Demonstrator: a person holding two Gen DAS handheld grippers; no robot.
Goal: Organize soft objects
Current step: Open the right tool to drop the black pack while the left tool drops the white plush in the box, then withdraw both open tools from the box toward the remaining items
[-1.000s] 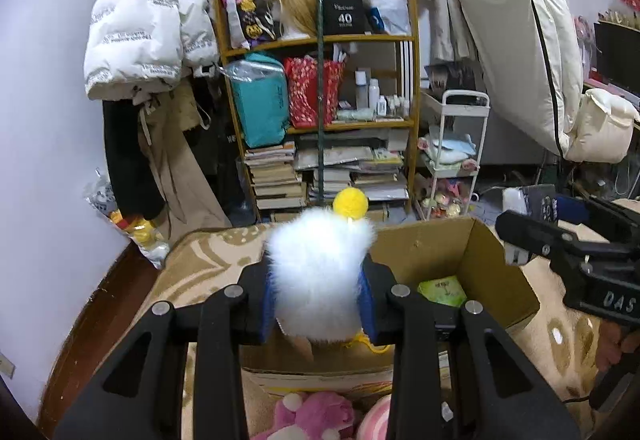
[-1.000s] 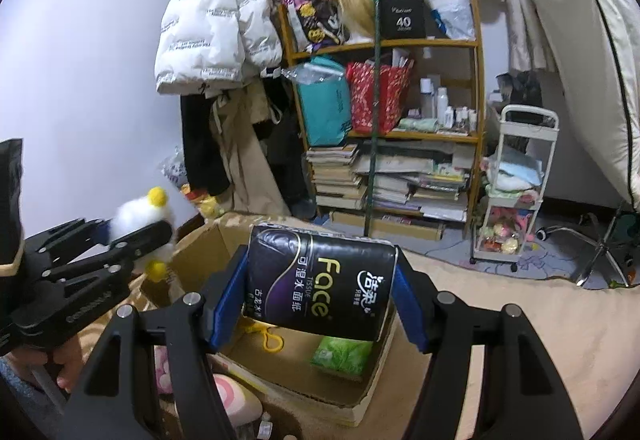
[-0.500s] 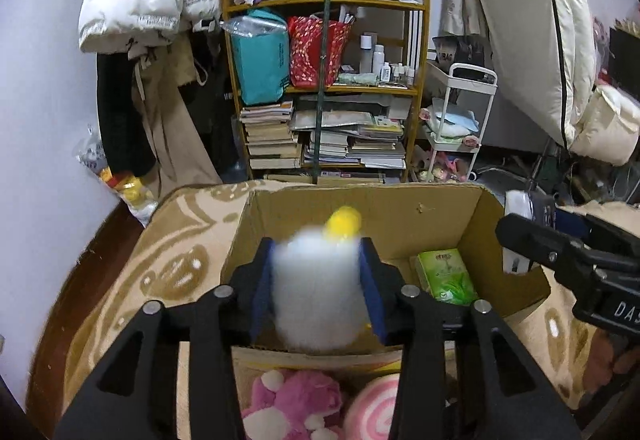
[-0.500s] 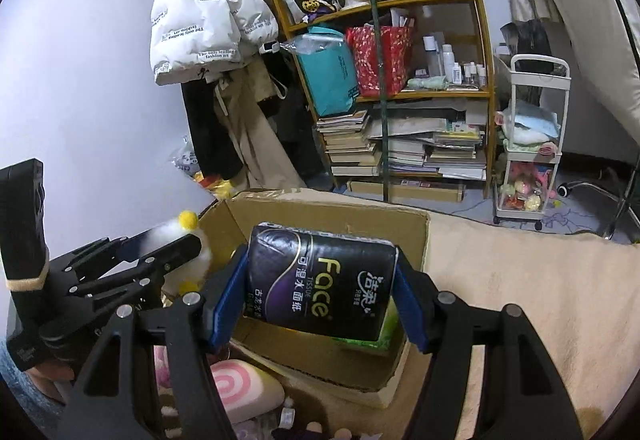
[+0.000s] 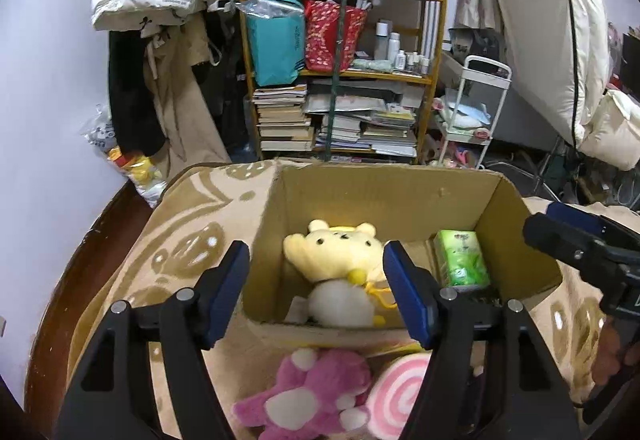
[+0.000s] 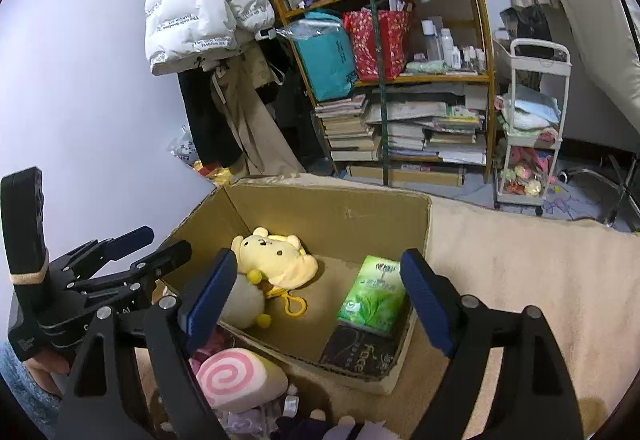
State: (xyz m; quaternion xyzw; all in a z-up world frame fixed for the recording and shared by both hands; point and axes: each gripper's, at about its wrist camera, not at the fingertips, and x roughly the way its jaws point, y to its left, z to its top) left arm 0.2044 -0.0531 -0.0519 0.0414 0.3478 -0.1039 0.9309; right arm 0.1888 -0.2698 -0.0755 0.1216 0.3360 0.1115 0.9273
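Observation:
An open cardboard box (image 5: 384, 188) (image 6: 332, 212) sits on the beige patterned blanket. Inside lie a yellow plush bear (image 5: 336, 246) (image 6: 276, 254), a white fluffy toy (image 5: 340, 300) (image 6: 244, 300), a green tissue pack (image 5: 460, 258) (image 6: 372, 294) and a black Face tissue pack (image 6: 360, 352). My left gripper (image 5: 316, 292) is open and empty above the box's near wall. My right gripper (image 6: 316, 304) is open and empty above the box's near right part. A pink plush (image 5: 308, 392) and a pink swirl cushion (image 5: 396, 388) (image 6: 236, 380) lie outside, in front of the box.
A wooden shelf (image 5: 340, 80) with books and bags stands behind the box. A white trolley (image 6: 528, 128) stands to its right. Coats (image 6: 208, 0) hang at the left wall. A dark wooden edge (image 5: 80, 260) borders the blanket on the left.
Both grippers opened. The white fluffy toy dropped from the left gripper into the box. The black tissue pack dropped from the right gripper into the box. Both views tilted down.

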